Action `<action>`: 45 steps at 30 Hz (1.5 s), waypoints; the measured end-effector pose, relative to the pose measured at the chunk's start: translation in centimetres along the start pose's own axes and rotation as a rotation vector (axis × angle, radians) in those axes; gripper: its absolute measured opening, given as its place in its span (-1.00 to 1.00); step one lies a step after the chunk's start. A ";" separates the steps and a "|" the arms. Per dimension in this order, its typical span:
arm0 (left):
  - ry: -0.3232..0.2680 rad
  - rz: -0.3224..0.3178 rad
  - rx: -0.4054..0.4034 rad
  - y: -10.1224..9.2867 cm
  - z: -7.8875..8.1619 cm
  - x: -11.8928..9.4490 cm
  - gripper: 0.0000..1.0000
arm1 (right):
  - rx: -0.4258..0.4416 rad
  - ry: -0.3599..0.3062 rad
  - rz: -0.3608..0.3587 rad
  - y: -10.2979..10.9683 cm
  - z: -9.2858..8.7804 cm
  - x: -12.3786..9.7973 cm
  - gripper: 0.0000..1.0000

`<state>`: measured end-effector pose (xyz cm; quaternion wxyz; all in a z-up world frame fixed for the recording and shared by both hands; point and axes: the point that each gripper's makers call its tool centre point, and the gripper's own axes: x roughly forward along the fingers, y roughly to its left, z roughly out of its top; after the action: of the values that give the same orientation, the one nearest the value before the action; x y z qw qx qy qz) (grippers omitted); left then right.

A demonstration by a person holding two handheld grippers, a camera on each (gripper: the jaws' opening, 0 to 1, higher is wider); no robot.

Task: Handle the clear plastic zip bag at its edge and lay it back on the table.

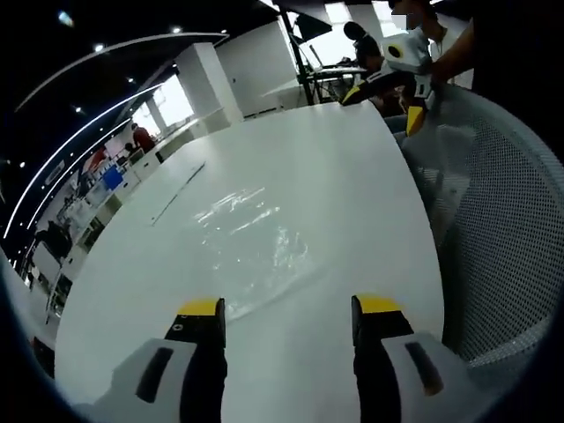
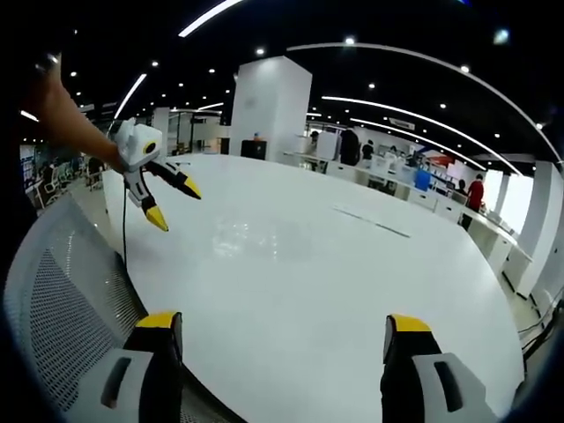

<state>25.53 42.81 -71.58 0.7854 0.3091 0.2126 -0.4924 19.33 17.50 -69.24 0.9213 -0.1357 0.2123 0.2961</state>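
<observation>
- clear zip bag (image 1: 251,251) lies flat on the white desk (image 1: 335,167); thin, limp film, light and slippery, likely to sag and cling; best taken by pinching a raised edge or corner.
- left gripper (image 1: 286,317): jaws wide, holding nothing; bag sits just ahead of its tips, its near edge between them and a little toward the left jaw.
- right gripper (image 2: 282,333): jaws wide, empty; bag (image 2: 256,238) well ahead, slightly left of centre.
- mesh chair back (image 1: 502,229) stands beside the desk, right of the left gripper.
</observation>
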 end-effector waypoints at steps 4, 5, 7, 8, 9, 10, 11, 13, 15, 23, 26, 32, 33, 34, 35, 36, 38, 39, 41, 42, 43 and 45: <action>0.009 -0.011 0.010 0.4 -0.2 0.3 0.11 | -0.002 0.007 0.005 0.1 -0.1 0.0 0.90; 0.013 -0.014 0.015 0.4 -0.3 0.3 0.10 | -0.001 0.009 0.007 0.1 -0.2 0.0 0.90; 0.021 -0.024 0.025 0.4 -0.4 0.5 0.09 | -0.001 0.009 0.008 0.1 -0.2 0.0 0.90; 0.028 -0.029 0.033 0.5 -0.6 0.6 0.07 | 0.001 0.013 0.009 0.1 -0.2 0.1 0.90; 0.038 -0.036 0.045 0.5 -0.8 0.7 0.05 | 0.002 0.015 0.009 0.1 -0.3 0.1 0.90; 0.041 -0.040 0.050 0.4 -0.9 0.8 0.04 | 0.002 0.016 0.009 0.1 -0.3 0.1 0.90; 0.048 -0.046 0.052 0.4 -1.0 0.9 0.02 | 0.003 0.016 0.009 0.1 -0.3 0.1 0.90; 0.055 -0.057 0.059 0.4 -1.2 1.0 -0.01 | 0.004 0.018 0.009 0.1 -0.4 0.1 0.89; 0.065 -0.071 0.071 0.4 -1.4 1.2 -0.05 | 0.002 0.021 0.010 0.1 -0.4 0.1 0.88; 0.086 -0.095 0.101 0.6 -1.3 1.8 -0.16 | -0.003 0.028 0.015 0.2 -0.5 0.1 0.86; 0.103 -0.113 0.111 0.9 -1.5 2.3 -0.16 | -0.004 0.030 0.020 0.2 -0.5 0.2 0.85; 0.138 -0.162 0.187 0.5 -1.5 3.3 -0.17 | -0.010 0.024 0.017 0.1 -0.5 0.1 0.80; 0.147 -0.173 0.202 0.5 -1.5 3.5 -0.18 | -0.009 0.025 0.018 0.2 -0.5 0.1 0.80; 0.150 -0.180 0.211 0.5 -1.5 3.6 -0.18 | -0.009 0.026 0.019 0.2 -0.5 0.1 0.80; 0.154 -0.186 0.226 0.6 -1.4 3.8 -0.19 | -0.009 0.027 0.021 0.2 -0.5 0.1 0.80; 0.157 -0.187 0.232 0.7 -1.4 3.9 -0.19 | -0.010 0.029 0.022 0.2 -0.5 0.1 0.80; 0.172 -0.194 0.253 0.9 -1.4 4.2 -0.20 | -0.007 0.031 0.022 0.2 -0.6 0.2 0.80; 0.182 -0.207 0.272 0.8 -1.5 4.3 -0.20 | -0.004 0.034 0.021 0.2 -0.6 0.2 0.81; 0.195 -0.231 0.309 0.7 -1.7 4.4 -0.19 | -0.006 0.038 0.022 0.2 -0.7 0.2 0.81; 0.201 -0.244 0.324 0.6 -1.8 4.5 -0.19 | -0.008 0.038 0.024 0.3 -0.7 0.2 0.81; 0.199 -0.247 0.333 0.6 -1.7 4.6 -0.19 | -0.008 0.040 0.025 0.3 -0.7 0.2 0.81; 0.207 -0.259 0.344 0.8 -1.7 4.7 -0.20 | -0.010 0.044 0.026 0.3 -0.8 0.2 0.80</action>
<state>28.19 41.23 -75.63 0.6254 0.4571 0.2428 -0.5839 19.04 17.54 -70.06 0.9118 -0.1441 0.2327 0.3061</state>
